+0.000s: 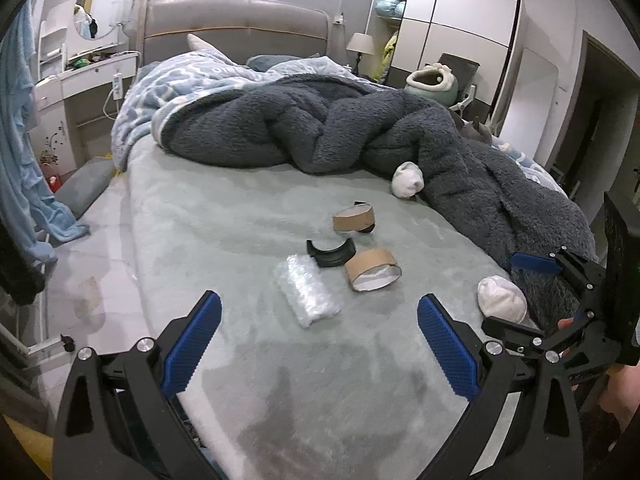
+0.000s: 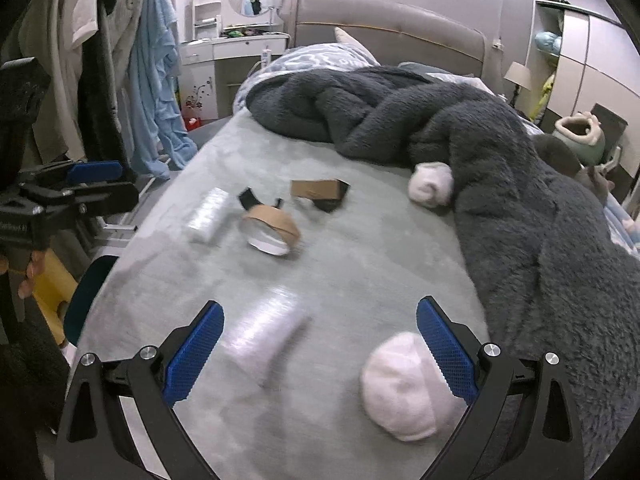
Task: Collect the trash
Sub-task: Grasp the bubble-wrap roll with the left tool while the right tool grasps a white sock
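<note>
The left gripper (image 1: 319, 334) is spread wide above the near edge of the bed (image 1: 240, 216) and holds nothing. The right gripper (image 2: 320, 344) is also wide and empty. Between its fingers lie a white sock ball (image 2: 404, 388) beside the right finger and a blurred clear wrap (image 2: 264, 332), perhaps plastic, nearer the left one. The trash lies on the pale green sheet: a bubble wrap packet (image 1: 308, 292), a black curved piece (image 1: 331, 255) touching a cardboard tape ring (image 1: 373, 270), and a second cardboard ring (image 1: 354, 218) farther back. A dark grey blanket (image 1: 320, 128) is heaped behind them, with another sock ball (image 1: 407, 179) at its edge
</note>
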`<state>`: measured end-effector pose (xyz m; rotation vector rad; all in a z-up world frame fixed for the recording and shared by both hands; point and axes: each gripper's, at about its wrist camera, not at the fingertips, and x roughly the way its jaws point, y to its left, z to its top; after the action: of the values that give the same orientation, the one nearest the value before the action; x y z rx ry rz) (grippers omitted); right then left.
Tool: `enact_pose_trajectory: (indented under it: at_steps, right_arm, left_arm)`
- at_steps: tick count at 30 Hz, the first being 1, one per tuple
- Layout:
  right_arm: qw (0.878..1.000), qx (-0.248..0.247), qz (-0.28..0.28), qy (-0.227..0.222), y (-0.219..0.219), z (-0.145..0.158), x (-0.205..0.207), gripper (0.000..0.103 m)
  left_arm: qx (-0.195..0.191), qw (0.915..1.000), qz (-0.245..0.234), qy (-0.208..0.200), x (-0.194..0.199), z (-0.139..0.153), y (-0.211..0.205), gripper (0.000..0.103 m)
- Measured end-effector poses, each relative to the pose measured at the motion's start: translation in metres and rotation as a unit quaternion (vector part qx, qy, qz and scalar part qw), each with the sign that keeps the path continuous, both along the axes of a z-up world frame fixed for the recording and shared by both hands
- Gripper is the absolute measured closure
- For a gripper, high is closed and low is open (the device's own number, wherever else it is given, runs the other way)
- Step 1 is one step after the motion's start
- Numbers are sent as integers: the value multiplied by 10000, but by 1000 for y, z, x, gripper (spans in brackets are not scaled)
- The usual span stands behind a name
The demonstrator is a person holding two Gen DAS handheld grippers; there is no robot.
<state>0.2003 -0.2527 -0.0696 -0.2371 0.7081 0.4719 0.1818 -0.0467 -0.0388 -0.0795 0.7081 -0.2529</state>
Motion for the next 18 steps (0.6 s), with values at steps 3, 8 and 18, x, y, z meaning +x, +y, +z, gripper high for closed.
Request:
enact_pose_trajectory:
  at_steps: [3,8,18]
  right_arm:
    - [9999,16,-73,73,-13,-4,4,5]
    - [9998,-18,-158,125,-27,-10,8,5]
    - [9994,-277,15,214,-34,-18,8,5]
  left_arm:
    - [-21,9999,-88,56,8,-5,-3,3]
    - [-46,9994,-277,208,21,-16,-11,3]
    - [143,9976,-314,604,43,-41,-22,4]
